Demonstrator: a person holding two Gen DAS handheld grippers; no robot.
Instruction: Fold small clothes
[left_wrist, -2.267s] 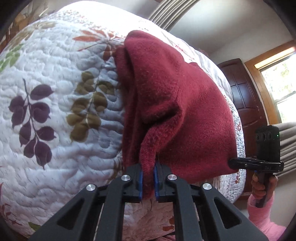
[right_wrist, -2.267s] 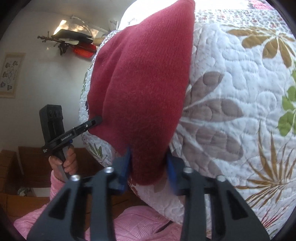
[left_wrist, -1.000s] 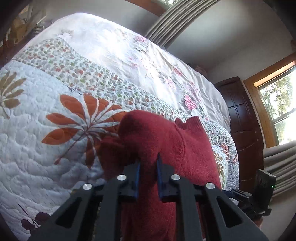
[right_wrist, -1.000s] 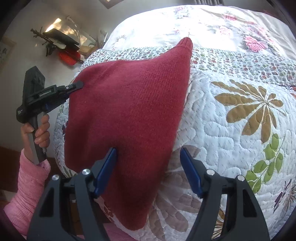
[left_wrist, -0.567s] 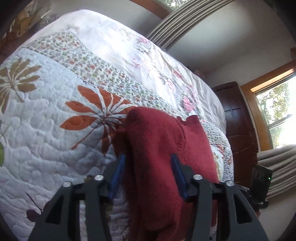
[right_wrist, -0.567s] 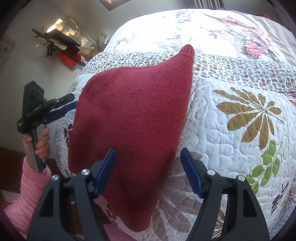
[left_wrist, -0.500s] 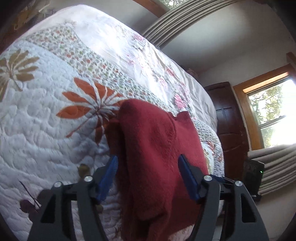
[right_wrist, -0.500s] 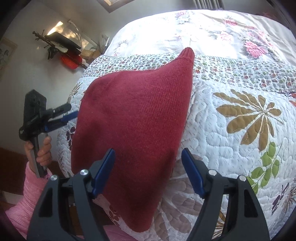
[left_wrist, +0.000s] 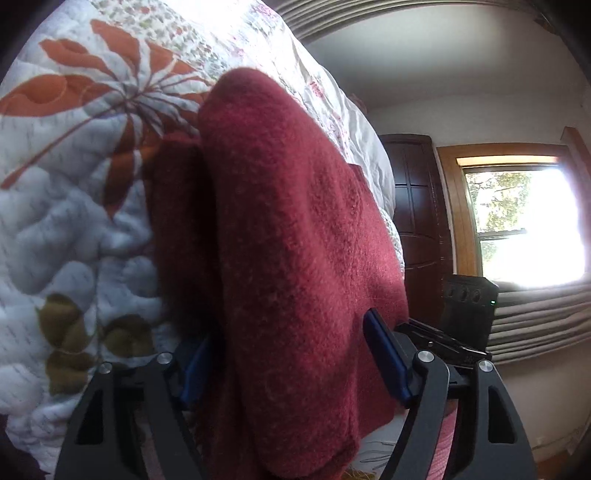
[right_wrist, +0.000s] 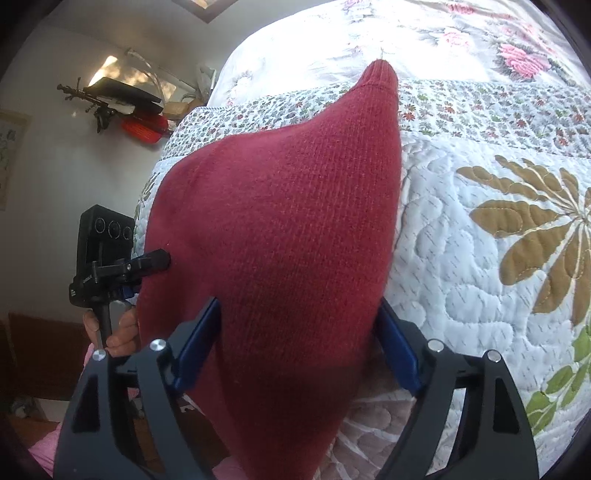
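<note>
Left tongs (left_wrist: 291, 360) spread wide, straddling red garment (left_wrist: 295, 240) | right tongs (right_wrist: 299, 343) spread wide, same | quilt (right_wrist: 480, 240) beneath

White quilt (left_wrist: 66, 229) with orange flower and olive leaves; brown flower and green leaves on the same quilt (right_wrist: 498, 258) in the other view. Band of tiny flowers, then pink roses farther up. Dark wooden door (left_wrist: 421, 206) beside bright window (left_wrist: 517, 221) with wood frame. Grey curtain folds (left_wrist: 535, 325) under it. Black and red things on wall shelf (right_wrist: 122, 107). Framed picture (right_wrist: 9, 158) at left edge.
</note>
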